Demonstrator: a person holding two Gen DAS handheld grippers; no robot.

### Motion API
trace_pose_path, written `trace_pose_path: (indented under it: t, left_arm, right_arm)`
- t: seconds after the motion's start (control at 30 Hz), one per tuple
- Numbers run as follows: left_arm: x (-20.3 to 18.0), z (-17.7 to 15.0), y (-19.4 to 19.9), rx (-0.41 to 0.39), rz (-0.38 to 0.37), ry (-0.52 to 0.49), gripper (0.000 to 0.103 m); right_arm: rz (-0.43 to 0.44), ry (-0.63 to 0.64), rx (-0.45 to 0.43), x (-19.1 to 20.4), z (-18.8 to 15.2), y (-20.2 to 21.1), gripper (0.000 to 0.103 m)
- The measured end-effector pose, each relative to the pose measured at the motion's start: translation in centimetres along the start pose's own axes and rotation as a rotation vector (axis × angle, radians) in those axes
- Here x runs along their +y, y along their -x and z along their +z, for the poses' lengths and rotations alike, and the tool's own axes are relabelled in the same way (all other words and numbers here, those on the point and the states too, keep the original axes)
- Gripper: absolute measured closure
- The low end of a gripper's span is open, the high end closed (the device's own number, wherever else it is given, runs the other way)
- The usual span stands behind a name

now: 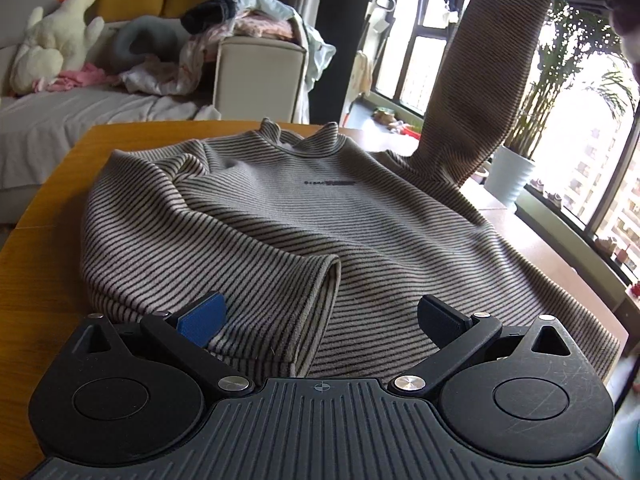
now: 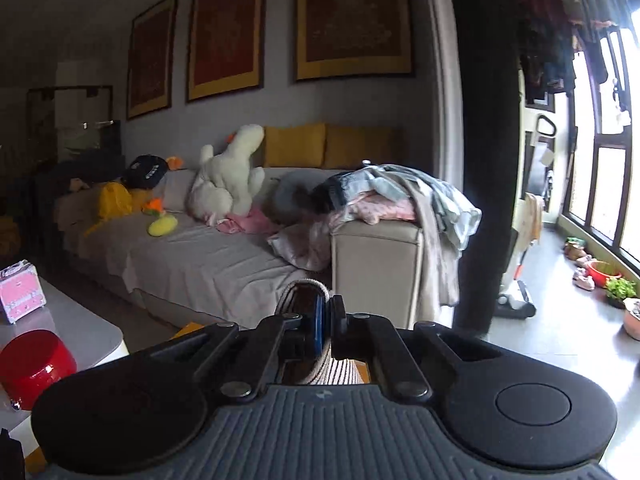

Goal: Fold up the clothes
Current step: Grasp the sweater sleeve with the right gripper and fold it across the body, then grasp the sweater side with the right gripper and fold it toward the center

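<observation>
I've got the striped sweater (image 1: 280,216) spread front-up on the wooden table (image 1: 52,208), collar pointing away from me toward the sofa (image 1: 60,120). My left gripper (image 1: 320,316) hangs just above the near hem with its jaws wide apart, holding nothing; the blue pad (image 1: 204,318) sits over the folded-in left sleeve (image 1: 224,280), whose cuff lies right between the two fingers, though I can't tell whether the pad actually touches the cloth.

Over on the right, the other sleeve (image 1: 484,80) rises steeply off the table's far right side, up toward the window (image 1: 580,128), its cuff disappearing into a dark, blurred shape at the top corner, probably my right gripper. From the right wrist view, the right gripper (image 2: 326,326) is clamped tight on that striped cuff (image 2: 308,292), which loops up just beyond the fingertips, the rest of the fabric hanging below the jaws.
</observation>
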State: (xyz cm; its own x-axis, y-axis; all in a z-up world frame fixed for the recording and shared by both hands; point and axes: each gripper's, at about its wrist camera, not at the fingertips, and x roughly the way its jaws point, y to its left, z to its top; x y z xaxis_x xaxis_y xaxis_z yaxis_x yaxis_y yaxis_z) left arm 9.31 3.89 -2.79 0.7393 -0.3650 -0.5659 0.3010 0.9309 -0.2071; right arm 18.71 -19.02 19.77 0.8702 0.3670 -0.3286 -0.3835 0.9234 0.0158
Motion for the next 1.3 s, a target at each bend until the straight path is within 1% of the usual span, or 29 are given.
trace_pose_path:
  t: [0.1,0.23,0.37,0.43,0.53,0.7,0.77,0.83,0.9,0.97,1.03,1.1,1.2,1.27,1.3]
  left_arm:
    - [0.4,0.0,0.1,-0.009,-0.016,0.021,0.000]
    - [0.7,0.0,0.2,-0.018,-0.034,0.043,0.000]
    - [0.7,-0.1,0.2,-0.022,-0.039,0.051,0.000]
    - [0.8,-0.1,0.3,-0.024,-0.044,0.057,0.000]
    - [0.9,-0.1,0.4,-0.026,-0.049,0.064,0.000]
    - [0.8,-0.2,0.5,-0.027,-0.049,0.065,0.000]
    - [0.8,-0.1,0.4,-0.027,-0.049,0.066,0.000]
    - [0.9,-0.2,0.5,-0.031,-0.053,0.071,0.000]
    - [1.3,-0.3,0.7,-0.041,-0.067,0.091,0.000]
    - [1.9,-0.3,1.1,-0.051,-0.100,0.127,0.000]
    - [2.5,-0.2,1.6,-0.048,-0.119,0.141,0.000]
    - [3.0,0.0,2.3,-0.051,-0.097,0.134,0.000]
    - [3.9,0.5,3.5,-0.077,-0.050,0.150,0.000]
    - [4.6,0.7,3.9,-0.088,-0.017,0.170,0.000]
    - [4.9,0.7,4.0,-0.090,0.001,0.181,0.000]
  right_arm:
    - [0.066,0.025,0.041,3.6,-0.3,-3.9,0.099]
    - [0.107,0.036,0.105,6.5,-2.0,-8.2,0.099]
    - [0.094,0.035,0.157,8.1,-4.3,-11.3,0.099]
    - [0.088,0.011,0.165,7.9,-5.0,-12.0,0.098]
    - [0.075,-0.028,0.167,7.1,-5.7,-12.0,0.096]
    - [0.079,-0.073,0.220,5.6,-8.0,-9.8,0.090]
    - [0.121,-0.120,0.261,5.0,-9.6,-8.5,0.083]
    - [0.169,-0.178,0.315,4.4,-11.7,-7.3,0.079]
    - [0.201,-0.227,0.367,4.1,-13.8,-6.1,0.079]
    - [0.221,-0.262,0.408,4.1,-15.7,-5.0,0.079]
    - [0.243,-0.293,0.443,4.3,-17.3,-4.2,0.079]
    - [0.270,-0.315,0.465,5.0,-18.2,-3.9,0.079]
    - [0.307,-0.339,0.496,6.1,-19.5,-3.7,0.068]
    - [0.328,-0.345,0.515,7.0,-19.8,-4.2,0.057]
    - [0.337,-0.352,0.525,7.5,-20.0,-4.5,0.054]
